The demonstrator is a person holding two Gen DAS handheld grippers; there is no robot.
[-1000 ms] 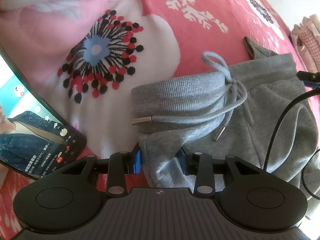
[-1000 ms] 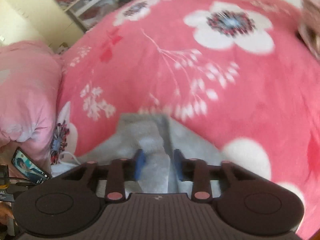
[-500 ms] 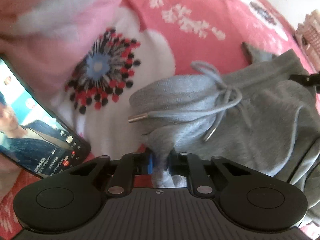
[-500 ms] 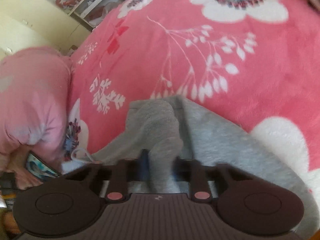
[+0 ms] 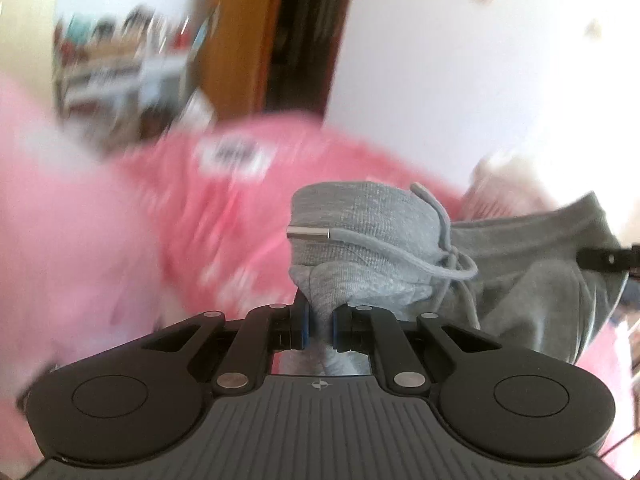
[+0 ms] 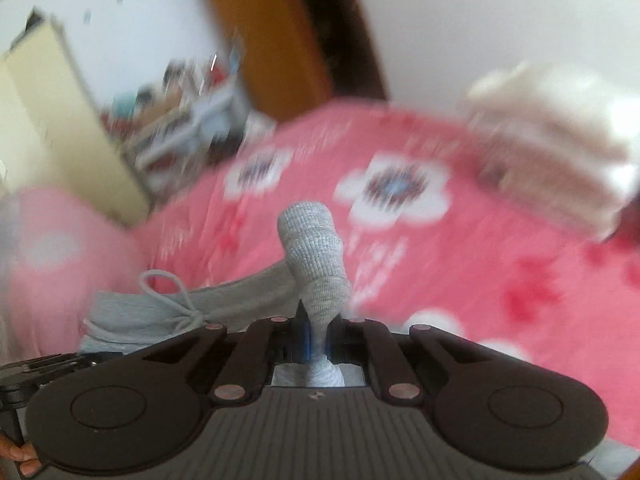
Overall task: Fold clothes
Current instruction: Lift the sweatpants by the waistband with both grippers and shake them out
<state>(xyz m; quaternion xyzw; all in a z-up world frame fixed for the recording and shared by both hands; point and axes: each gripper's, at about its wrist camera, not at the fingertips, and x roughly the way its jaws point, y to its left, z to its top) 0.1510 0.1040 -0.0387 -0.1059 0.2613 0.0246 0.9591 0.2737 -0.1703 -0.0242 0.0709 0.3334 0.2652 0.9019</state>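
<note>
Grey sweatpants are held clear of a pink floral bedspread. The left gripper is clamped on the ribbed waistband near the drawstring with its metal tip. The right gripper is closed on another bunch of the same waistband. Blurred shelves are seen beyond the bed's far edge.

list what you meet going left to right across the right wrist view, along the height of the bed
pink pillow → drawstring bow → bunched grey waistband pinched in the right hand-held gripper → white flower print → pale folded pile
</note>
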